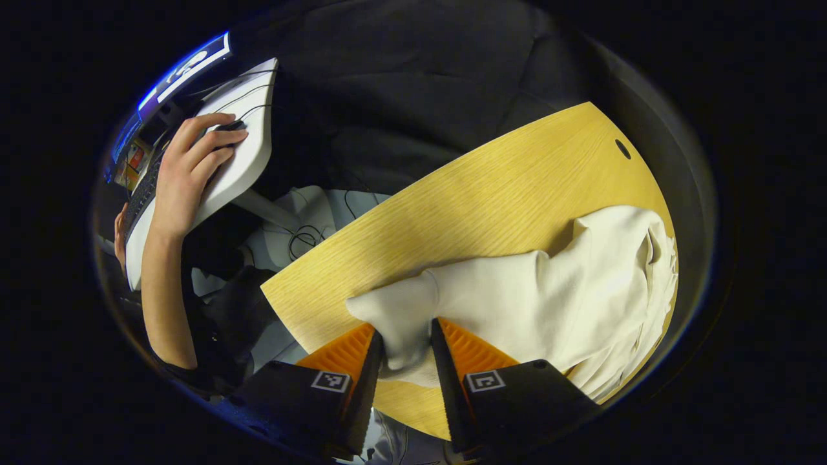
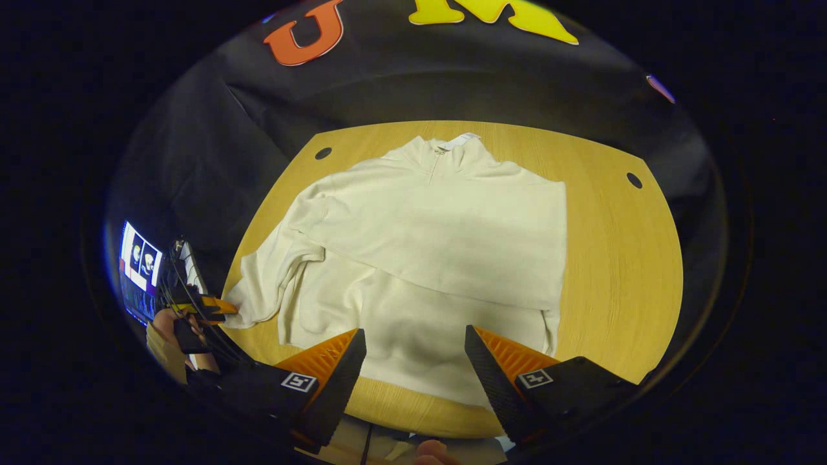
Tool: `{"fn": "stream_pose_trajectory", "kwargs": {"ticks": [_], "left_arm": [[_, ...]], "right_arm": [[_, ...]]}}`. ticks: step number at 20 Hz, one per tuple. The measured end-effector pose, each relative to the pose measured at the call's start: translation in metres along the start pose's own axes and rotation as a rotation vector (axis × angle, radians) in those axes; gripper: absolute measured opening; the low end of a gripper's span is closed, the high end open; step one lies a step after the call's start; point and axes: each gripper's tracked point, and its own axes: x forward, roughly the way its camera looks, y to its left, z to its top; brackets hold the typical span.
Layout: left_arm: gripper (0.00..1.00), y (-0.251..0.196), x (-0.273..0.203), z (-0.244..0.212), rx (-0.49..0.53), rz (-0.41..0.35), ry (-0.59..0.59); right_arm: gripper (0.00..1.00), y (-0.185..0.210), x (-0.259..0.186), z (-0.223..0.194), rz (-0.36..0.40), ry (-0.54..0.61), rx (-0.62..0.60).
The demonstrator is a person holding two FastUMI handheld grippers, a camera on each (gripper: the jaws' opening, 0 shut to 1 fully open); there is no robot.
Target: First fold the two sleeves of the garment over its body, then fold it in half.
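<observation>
1. On the wooden bench (image 2: 620, 258) lay a cream garment (image 2: 426, 258), spread front-up with its collar (image 2: 446, 148) toward the far edge and its hem toward the near edge.
2. One sleeve (image 2: 452, 258) was already folded across the body, lying as a broad band from the shoulder down to the garment's right-hand side in the right gripper view.
3. The other sleeve (image 2: 271, 278) trailed out toward the bench's left edge in that view, its cuff reaching the rim.
4. The left gripper (image 1: 406, 352) had its fingers (image 1: 368, 361) closed in on that cuff (image 1: 400, 323), pinching the fabric from both sides; the cloth bunched up between them.
5. In the left gripper view the rest of the garment lay rumpled to the right of the cuff, over the bench.
6. The left gripper also showed far off in the right gripper view (image 2: 213, 307), at the bench's left edge, touching the sleeve end, with a hand (image 2: 165, 329) behind it.
7. The right gripper (image 2: 413, 361) hovered near the bench's front edge over the hem, its fingers (image 2: 336, 368) spread wide apart and holding nothing.
8. Two dark round holes (image 2: 323, 153) sat in the bench's far corners.
9. Beyond the bench in the left gripper view, another person's hand (image 1: 194, 161) rested on a mouse (image 1: 227, 126) atop a white desk (image 1: 249, 148), with a keyboard (image 1: 143, 194) just beside it and loose cables (image 1: 303, 239) on the floor below.
10. A lit screen (image 2: 139, 265) stood at the left of the right gripper view.
</observation>
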Motion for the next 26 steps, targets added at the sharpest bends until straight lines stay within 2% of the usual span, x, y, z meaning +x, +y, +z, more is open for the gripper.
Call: {"fn": "stream_pose_trajectory", "kwargs": {"ticks": [1,2,3,4,6,7,9,10,12,13,15,20,22,26], "left_arm": [[0.46,-0.005,0.000,-0.001,0.005,-0.027,0.006],[0.28,-0.006,0.000,0.000,0.005,-0.040,0.009],[0.21,-0.007,-0.001,0.000,0.006,-0.046,0.010],[0.14,-0.007,-0.002,0.000,0.018,-0.049,0.018],[0.08,-0.005,-0.006,-0.002,0.047,-0.034,0.041],[0.07,-0.006,-0.011,0.001,0.060,-0.023,0.035],[0.05,-0.010,-0.024,0.007,0.089,-0.008,-0.002],[0.05,-0.015,-0.031,0.011,0.107,-0.008,-0.020],[0.04,-0.029,-0.048,0.022,0.154,-0.009,-0.055],[0.04,-0.037,-0.056,0.027,0.181,-0.012,-0.069],[0.04,-0.063,-0.074,0.034,0.212,-0.040,-0.087],[0.04,-0.151,-0.123,0.058,0.370,-0.129,-0.170],[0.04,-0.197,-0.142,0.059,0.432,-0.175,-0.193],[0.04,-0.289,-0.162,0.050,0.541,-0.257,-0.223]], "right_arm": [[0.93,-0.005,-0.004,-0.002,0.000,-0.010,0.002],[0.93,-0.010,-0.008,-0.005,0.000,-0.019,0.014],[0.96,-0.014,-0.011,-0.008,0.004,-0.026,0.032],[0.93,-0.019,-0.015,-0.011,0.005,-0.037,0.045],[0.96,-0.036,-0.019,-0.017,-0.025,-0.065,0.040],[0.92,-0.044,-0.020,-0.022,-0.039,-0.066,0.038],[0.93,-0.049,-0.022,-0.036,-0.040,-0.051,0.052],[0.96,-0.051,-0.022,-0.041,-0.034,-0.046,0.065],[0.93,-0.055,-0.021,-0.048,-0.024,-0.040,0.087],[0.96,-0.056,-0.022,-0.050,-0.016,-0.036,0.090],[0.93,-0.059,-0.024,-0.048,-0.013,-0.048,0.079],[0.96,-0.072,-0.037,-0.042,-0.009,-0.085,0.082],[0.93,-0.078,-0.041,-0.043,-0.008,-0.093,0.101],[0.93,-0.097,-0.049,-0.043,-0.020,-0.107,0.134]]}}
